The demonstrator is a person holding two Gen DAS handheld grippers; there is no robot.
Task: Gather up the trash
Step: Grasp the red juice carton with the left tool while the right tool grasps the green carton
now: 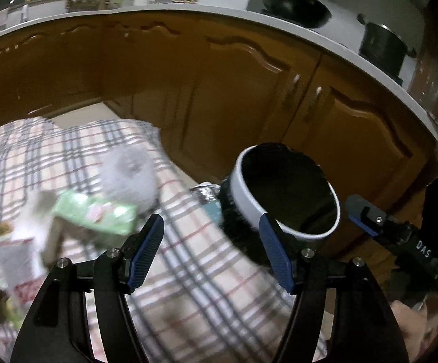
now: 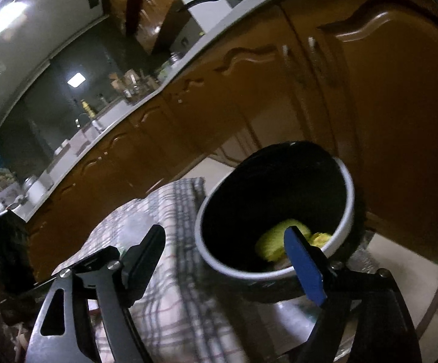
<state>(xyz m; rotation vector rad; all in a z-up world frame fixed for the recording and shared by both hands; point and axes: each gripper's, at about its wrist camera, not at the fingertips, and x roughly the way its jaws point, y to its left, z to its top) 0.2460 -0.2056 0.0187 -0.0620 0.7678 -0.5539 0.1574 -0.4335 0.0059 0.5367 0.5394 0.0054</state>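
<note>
Both the left gripper [image 1: 212,251] and right gripper [image 2: 228,260] stand wide and empty; remaining trash [image 1: 94,214] lies toward the surface's [image 1: 206,287] left edge, nearer the left gripper, bin [image 1: 285,193] at its right edge.

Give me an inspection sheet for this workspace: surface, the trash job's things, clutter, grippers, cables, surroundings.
Surface: table under a plaid tablecloth, rumpled at its far edge.
Job's things: black-lined trash bin with a white rim stands at the table's edge; yellow crumpled scraps lie inside it. Green packet, grey fluffy wad and blurred wrappers are on the cloth, not yet binned.
Clutter: nothing seen beyond the trash.
Grippers: left gripper open, nothing between its jaws; right gripper open, empty, by the bin's rim.
Cables: nothing seen.
Surroundings: brown wooden cabinets; black pan and dark pot on the counter above.
</note>
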